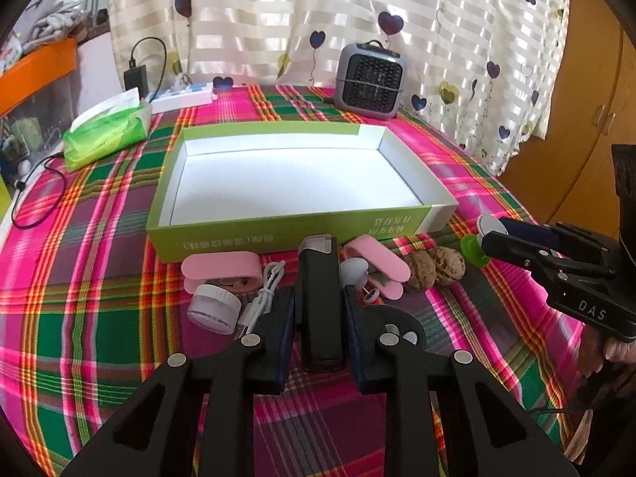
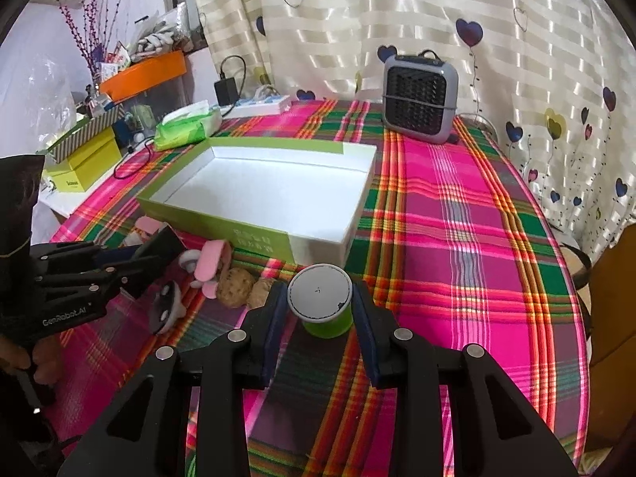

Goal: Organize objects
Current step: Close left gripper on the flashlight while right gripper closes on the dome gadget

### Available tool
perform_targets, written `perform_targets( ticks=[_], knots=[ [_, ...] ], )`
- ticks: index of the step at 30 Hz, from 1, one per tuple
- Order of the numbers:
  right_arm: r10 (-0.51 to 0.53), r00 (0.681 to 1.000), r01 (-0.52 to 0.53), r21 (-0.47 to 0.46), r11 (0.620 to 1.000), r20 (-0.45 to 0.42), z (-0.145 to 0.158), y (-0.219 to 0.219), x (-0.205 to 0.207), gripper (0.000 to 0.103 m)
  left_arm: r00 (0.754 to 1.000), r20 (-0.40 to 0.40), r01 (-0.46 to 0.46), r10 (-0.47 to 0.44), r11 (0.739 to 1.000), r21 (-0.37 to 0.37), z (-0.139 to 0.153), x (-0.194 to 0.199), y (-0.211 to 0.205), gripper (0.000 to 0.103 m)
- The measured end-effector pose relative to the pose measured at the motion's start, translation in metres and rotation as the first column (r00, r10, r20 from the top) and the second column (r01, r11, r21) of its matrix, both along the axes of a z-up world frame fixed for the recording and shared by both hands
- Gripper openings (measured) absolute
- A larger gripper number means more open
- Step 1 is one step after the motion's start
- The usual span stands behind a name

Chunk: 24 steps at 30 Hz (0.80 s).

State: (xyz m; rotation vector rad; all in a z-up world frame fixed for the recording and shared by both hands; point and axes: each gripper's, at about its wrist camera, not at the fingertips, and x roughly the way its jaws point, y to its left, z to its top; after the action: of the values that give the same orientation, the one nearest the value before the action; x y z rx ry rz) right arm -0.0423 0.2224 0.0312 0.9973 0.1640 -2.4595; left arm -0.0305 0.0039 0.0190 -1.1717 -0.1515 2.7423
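My left claw (image 1: 320,302) is clamped on a black rectangular device (image 1: 320,298), just in front of the green box (image 1: 278,234). My right claw (image 2: 320,310) grips a green spool (image 2: 324,302) near the box's corner. Two walnuts (image 1: 433,268) and pink clips (image 1: 222,268) lie on the plaid worktop (image 1: 99,318); the box is empty.
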Motion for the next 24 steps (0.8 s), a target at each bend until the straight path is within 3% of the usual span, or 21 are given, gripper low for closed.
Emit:
perform_targets(
  ticks=[24],
  knots=[
    [0.112, 0.992, -0.114, -0.032, 0.993, -0.059, 0.018, -0.041, 0.011, 0.035, 0.998, -0.061, 0.013, -0.013, 1.0, -0.011, 0.024, 0.005, 0.01, 0.021]
  ],
)
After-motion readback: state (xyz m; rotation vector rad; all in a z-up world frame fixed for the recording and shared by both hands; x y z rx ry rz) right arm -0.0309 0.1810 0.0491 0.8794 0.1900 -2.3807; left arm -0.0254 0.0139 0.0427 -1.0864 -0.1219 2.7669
